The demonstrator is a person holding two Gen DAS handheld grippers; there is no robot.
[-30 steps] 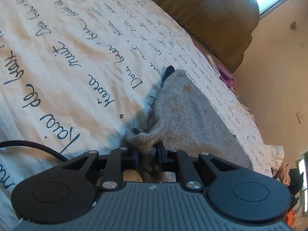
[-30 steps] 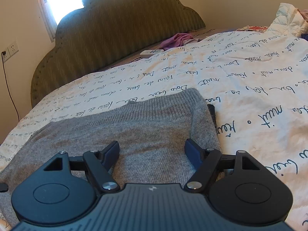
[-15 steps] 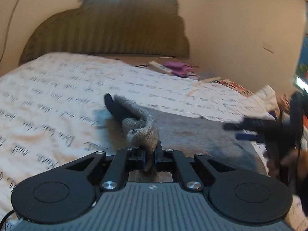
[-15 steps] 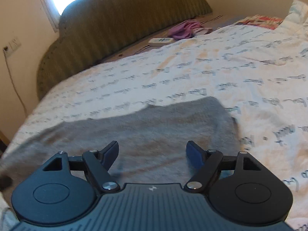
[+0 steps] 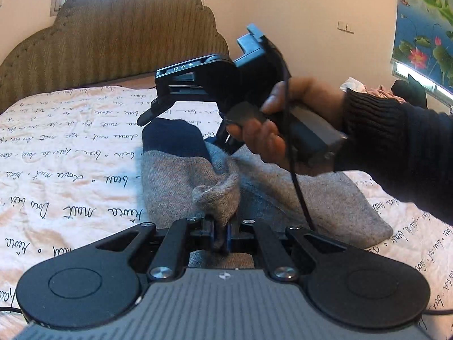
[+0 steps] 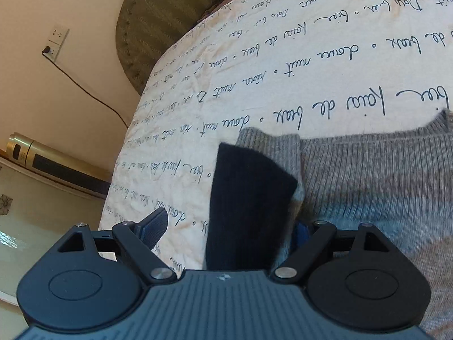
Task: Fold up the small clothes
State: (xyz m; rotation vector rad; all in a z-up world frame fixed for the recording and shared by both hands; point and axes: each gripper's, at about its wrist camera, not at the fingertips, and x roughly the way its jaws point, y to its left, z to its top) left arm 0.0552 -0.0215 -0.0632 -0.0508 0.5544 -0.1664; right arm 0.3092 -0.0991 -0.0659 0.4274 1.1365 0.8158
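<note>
A grey knit sweater [image 5: 305,198] with a navy cuff [image 5: 172,138] lies on the script-printed bedsheet [image 5: 56,147]. My left gripper [image 5: 220,235] is shut on a bunched fold of the grey knit and holds it slightly off the sheet. A hand [image 5: 271,136] holds my right gripper [image 5: 184,130] over the navy cuff, pointing down at it. In the right wrist view, the right gripper [image 6: 226,229] straddles the navy cuff [image 6: 249,192]. Its jaws are closing, but the left finger [image 6: 154,228] still stands clear of the cloth. The grey sweater [image 6: 382,184] spreads off to the right.
A padded olive headboard [image 5: 113,42] backs the bed. At the bed's left are a wall socket with a cable [image 6: 55,41] and a gold cylinder [image 6: 42,158] on a side table. Loose clothes [image 5: 368,87] lie at the far right under a lotus picture [image 5: 424,14].
My left gripper rolled level and pulled its pinch of grey knit along. My right gripper swung from the sweater's middle to the navy cuff, which now lies between its fingers.
</note>
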